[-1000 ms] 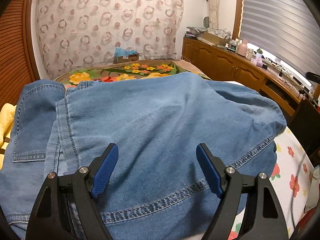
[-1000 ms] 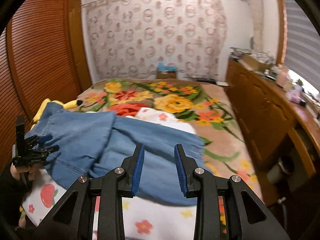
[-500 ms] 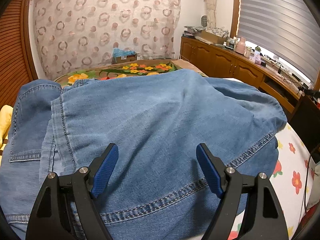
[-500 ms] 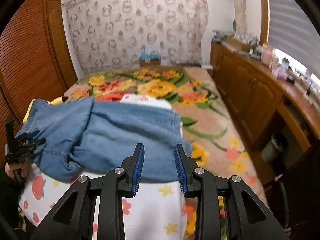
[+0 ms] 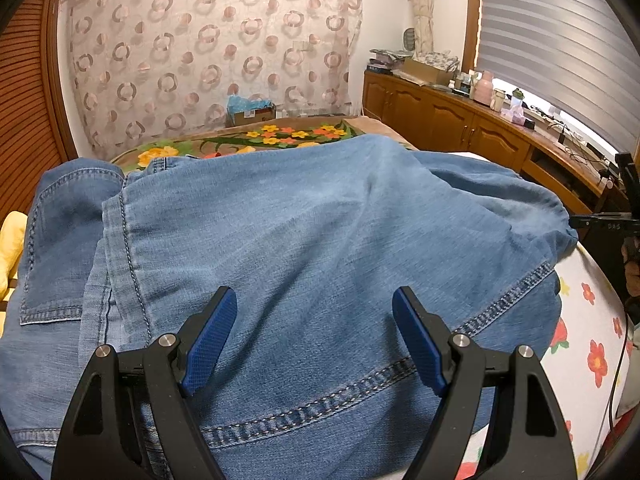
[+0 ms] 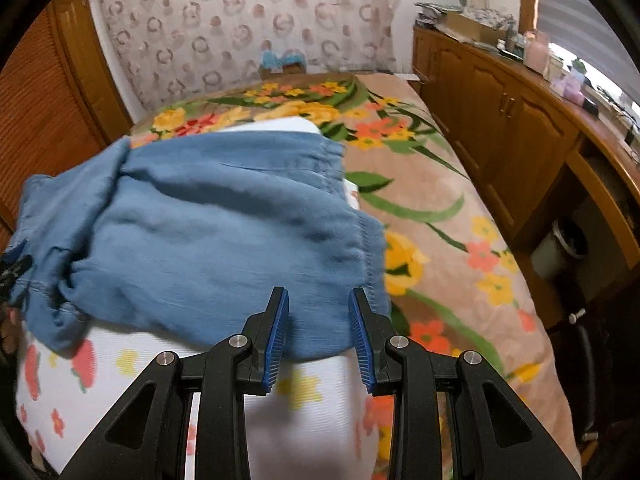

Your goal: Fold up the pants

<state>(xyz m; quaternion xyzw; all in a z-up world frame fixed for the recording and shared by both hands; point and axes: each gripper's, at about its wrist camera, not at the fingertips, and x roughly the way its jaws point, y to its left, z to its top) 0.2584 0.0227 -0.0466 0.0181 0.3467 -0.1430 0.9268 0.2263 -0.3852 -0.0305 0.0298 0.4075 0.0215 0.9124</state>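
While the blue denim pants [image 5: 304,240] lie bunched in a loose, partly doubled heap on a bed, across a white floral sheet [image 6: 120,364] and a brown flowered blanket [image 6: 432,208], the person's two grippers stand at opposite ends of the garment. The left gripper [image 5: 314,332] hovers low over a stitched seam near the waist end, jaws spread wide, nothing between its pads. The right gripper [image 6: 318,330] sits at the near edge of the denim, jaws partly parted with the fabric's hem showing in the gap; no pinch is visible, so it reads as open and empty.

The fold looks to be mid-way: one layer is already turned over, and the right hand appears poised to seize the hem. The next move likely calls for closing on that edge, lifting and carrying it across without dragging the lower layers.

Against the far wall a cardboard box [image 5: 252,114] holds crumpled blue material; another box [image 5: 426,70] rests on the wooden sideboard [image 5: 452,120], contents unclear.
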